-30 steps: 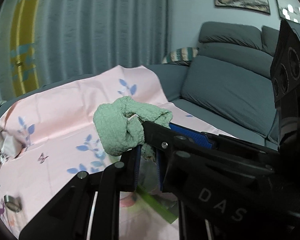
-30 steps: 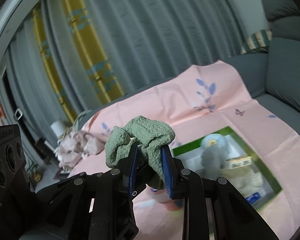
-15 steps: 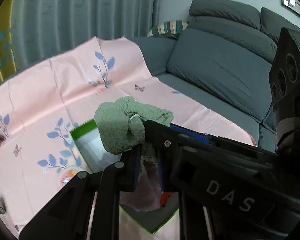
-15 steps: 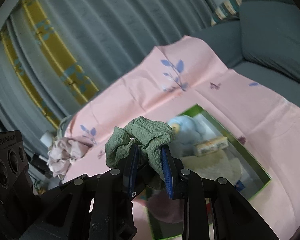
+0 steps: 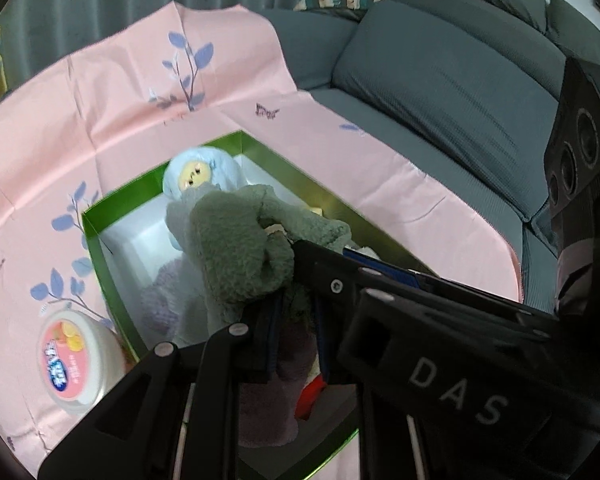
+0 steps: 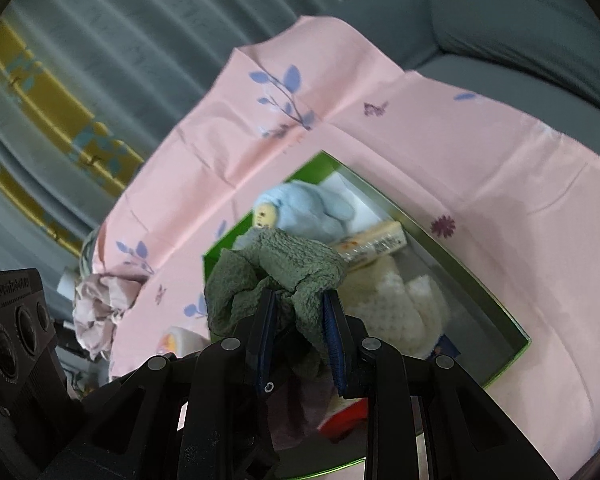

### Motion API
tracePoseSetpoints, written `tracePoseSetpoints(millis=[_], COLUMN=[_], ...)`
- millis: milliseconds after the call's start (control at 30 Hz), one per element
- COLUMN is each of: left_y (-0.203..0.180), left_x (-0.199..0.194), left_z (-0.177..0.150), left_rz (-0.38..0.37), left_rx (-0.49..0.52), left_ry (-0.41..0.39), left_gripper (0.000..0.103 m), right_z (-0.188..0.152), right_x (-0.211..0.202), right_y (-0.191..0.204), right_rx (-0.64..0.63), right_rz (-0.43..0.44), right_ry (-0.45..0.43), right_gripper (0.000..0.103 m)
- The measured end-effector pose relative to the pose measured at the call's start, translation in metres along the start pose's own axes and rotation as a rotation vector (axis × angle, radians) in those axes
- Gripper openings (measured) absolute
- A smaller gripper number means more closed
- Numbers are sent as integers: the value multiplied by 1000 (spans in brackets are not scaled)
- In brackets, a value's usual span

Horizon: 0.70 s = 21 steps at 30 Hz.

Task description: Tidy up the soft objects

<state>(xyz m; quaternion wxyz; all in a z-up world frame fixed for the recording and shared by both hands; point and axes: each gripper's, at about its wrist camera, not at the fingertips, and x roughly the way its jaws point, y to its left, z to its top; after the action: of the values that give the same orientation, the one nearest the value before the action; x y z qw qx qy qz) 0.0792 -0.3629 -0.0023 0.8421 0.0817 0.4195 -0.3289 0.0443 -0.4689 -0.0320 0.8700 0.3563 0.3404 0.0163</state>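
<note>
1. Left wrist view: a second ago only the pink sheet (image 5: 100, 92) lay ahead; now the green box (image 5: 100, 248) with a blue doll (image 5: 196, 176) sits below. The left gripper (image 5: 296, 320) pinches the green towel (image 5: 236, 248) above the box. "DAS" is printed on the right gripper's body.
2. Right wrist view: the box (image 6: 496, 300) has grown nearer. The right gripper (image 6: 298, 320) also clamps the towel (image 6: 276, 272); the label on the carton (image 6: 376, 246) is unreadable.

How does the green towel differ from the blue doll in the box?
The green towel is plain, crumpled cloth; the blue doll has a face and a hood. The towel is held up by the left gripper and the right gripper; the doll lies in the green box. Both look soft.
</note>
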Motion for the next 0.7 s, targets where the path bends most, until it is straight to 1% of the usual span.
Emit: tracePoseSetpoints(millis=[100, 300, 500, 567, 700], left_y=[1, 3, 5, 6, 6], left_x=[8, 20, 31, 35, 37], left_z=[-1, -4, -7, -7, -7], left_rz=[3, 0, 21, 20, 22], left_rx=[-16, -38, -56, -65, -75], left_ry=[32, 73, 124, 136, 149], left_gripper=[13, 14, 14, 14, 15], right_z=[0, 1, -1, -1, -1], right_x=[7, 18, 30, 32, 35], right_y=[-6, -17, -23, -24, -28], right_rx=[17, 50, 67, 71, 79], right_rz=[-28, -43, -67, -85, -79], right_ry=[31, 81, 120, 127, 134], right_gripper=[27, 27, 27, 28, 28])
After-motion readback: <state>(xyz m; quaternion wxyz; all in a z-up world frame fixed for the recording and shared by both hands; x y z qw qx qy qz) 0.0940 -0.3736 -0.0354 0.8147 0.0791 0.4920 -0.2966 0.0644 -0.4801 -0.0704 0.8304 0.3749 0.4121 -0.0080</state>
